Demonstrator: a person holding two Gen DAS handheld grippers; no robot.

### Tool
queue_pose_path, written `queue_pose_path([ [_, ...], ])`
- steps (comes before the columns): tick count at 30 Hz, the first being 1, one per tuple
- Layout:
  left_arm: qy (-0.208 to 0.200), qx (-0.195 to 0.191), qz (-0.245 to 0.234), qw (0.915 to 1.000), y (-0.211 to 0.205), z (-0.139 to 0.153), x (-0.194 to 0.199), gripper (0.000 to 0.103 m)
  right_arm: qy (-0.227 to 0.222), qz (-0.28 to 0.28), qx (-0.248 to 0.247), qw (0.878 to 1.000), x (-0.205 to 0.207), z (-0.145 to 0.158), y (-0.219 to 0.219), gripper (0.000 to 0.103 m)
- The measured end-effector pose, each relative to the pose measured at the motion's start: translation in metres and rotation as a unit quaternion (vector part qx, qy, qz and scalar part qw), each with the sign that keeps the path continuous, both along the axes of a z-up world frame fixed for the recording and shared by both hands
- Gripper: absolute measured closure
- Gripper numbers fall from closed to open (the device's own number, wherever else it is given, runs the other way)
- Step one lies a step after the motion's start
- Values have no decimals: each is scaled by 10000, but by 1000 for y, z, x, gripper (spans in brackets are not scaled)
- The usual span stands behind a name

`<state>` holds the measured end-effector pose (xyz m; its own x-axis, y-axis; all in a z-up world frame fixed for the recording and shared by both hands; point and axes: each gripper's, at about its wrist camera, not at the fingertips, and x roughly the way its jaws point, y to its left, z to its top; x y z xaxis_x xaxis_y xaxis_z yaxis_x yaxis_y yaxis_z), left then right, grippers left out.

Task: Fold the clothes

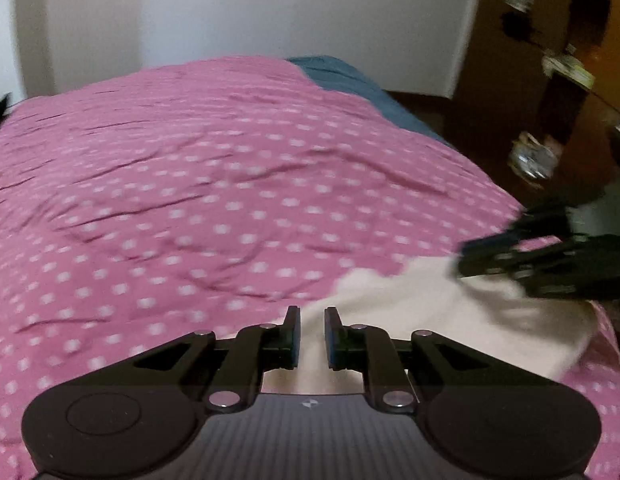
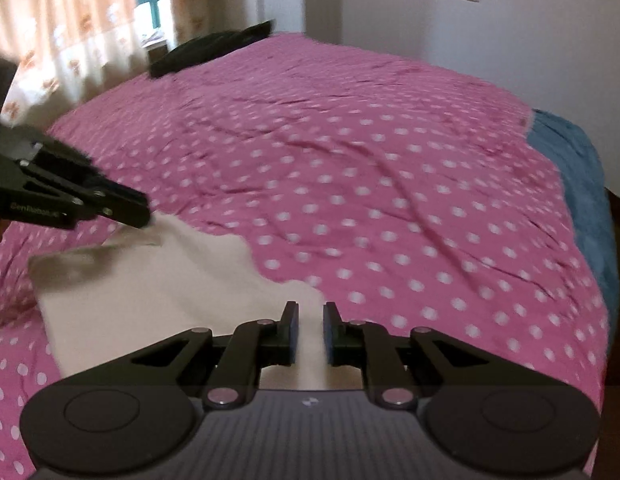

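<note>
A cream-white garment lies on the pink polka-dot bedspread near the bed's front edge. My left gripper hovers over one end of it, its jaws a narrow gap apart with cloth between them. My right gripper stands the same way over the other end of the garment. Each gripper shows in the other's view, the right one and the left one, with tips at the cloth's edge. The views are motion-blurred.
A blue blanket covers the bed's far side. A black bag lies by the curtained window. A brown wooden cabinet with items hanging on it stands right of the bed.
</note>
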<state>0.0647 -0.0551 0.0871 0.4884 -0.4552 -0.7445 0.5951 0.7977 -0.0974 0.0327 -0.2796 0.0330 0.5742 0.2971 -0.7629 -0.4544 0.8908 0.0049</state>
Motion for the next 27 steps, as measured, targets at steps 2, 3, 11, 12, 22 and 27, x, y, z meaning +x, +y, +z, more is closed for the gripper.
queue_pose_path([
  [2, 42, 116, -175, 9998, -15, -5, 3, 88, 40, 110, -171, 9998, 5, -5, 9, 91],
  [3, 49, 200, -231, 9995, -21, -8, 5, 88, 85, 138, -245, 9996, 9, -7, 12, 91],
  [11, 250, 252, 43, 9994, -20, -19, 22, 85, -235, -8, -322, 9992, 0, 4, 2, 87],
  [12, 150, 276, 69, 9995, -17, -15, 17, 82, -300, -1, -275, 9992, -7, 8, 0, 87],
  [22, -205, -53, 141, 9997, 40, 20, -58, 62, -594, 44, 180, 9981, -110, 46, -23, 67],
  [27, -78, -298, 267, 9992, 50, 24, -83, 56, -585, -121, 308, 9977, -135, 45, -27, 65],
])
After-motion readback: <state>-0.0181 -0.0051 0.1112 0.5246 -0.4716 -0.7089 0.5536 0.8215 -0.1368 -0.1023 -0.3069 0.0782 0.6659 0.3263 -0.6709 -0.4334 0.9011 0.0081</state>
